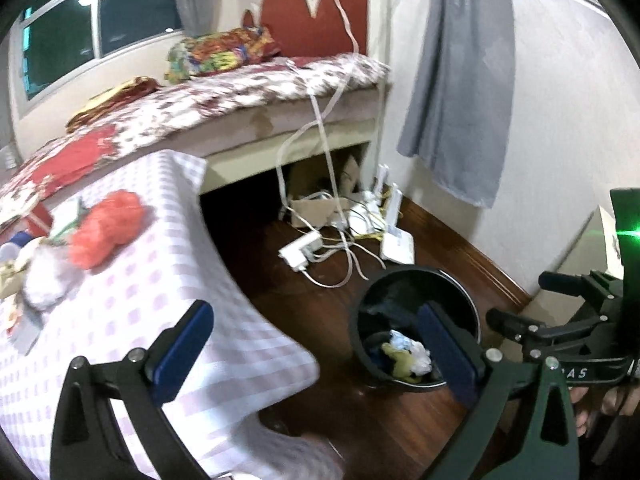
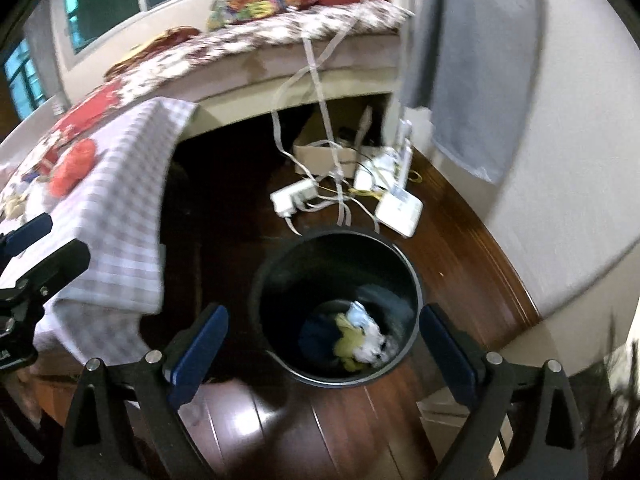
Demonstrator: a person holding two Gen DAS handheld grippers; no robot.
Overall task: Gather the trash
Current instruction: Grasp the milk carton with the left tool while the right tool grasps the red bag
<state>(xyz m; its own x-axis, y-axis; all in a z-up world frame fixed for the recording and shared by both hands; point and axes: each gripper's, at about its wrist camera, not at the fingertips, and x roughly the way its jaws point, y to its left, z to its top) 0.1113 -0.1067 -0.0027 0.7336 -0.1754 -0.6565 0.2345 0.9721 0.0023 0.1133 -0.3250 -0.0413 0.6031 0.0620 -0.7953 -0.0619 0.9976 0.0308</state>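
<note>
A black round bin (image 2: 280, 276) stands on the dark wood floor and holds crumpled white, blue and yellow trash (image 2: 362, 338). My right gripper (image 2: 324, 344) is open and empty just above the bin's mouth. My left gripper (image 1: 316, 348) is open and empty, over the edge of the checked tablecloth (image 1: 168, 280), with the bin (image 1: 372, 296) to its right. On the cloth lie a crumpled orange-red wad (image 1: 106, 226) and white crumpled pieces (image 1: 44, 276). The right gripper's body (image 1: 568, 320) shows in the left wrist view.
A bed with a floral cover (image 1: 256, 88) stands behind the table. White cables, a power strip (image 2: 292, 196) and white router boxes (image 2: 400, 208) lie on the floor beyond the bin. A grey curtain (image 1: 460, 80) hangs at the wall. A cardboard box (image 2: 324, 154) sits under the bed.
</note>
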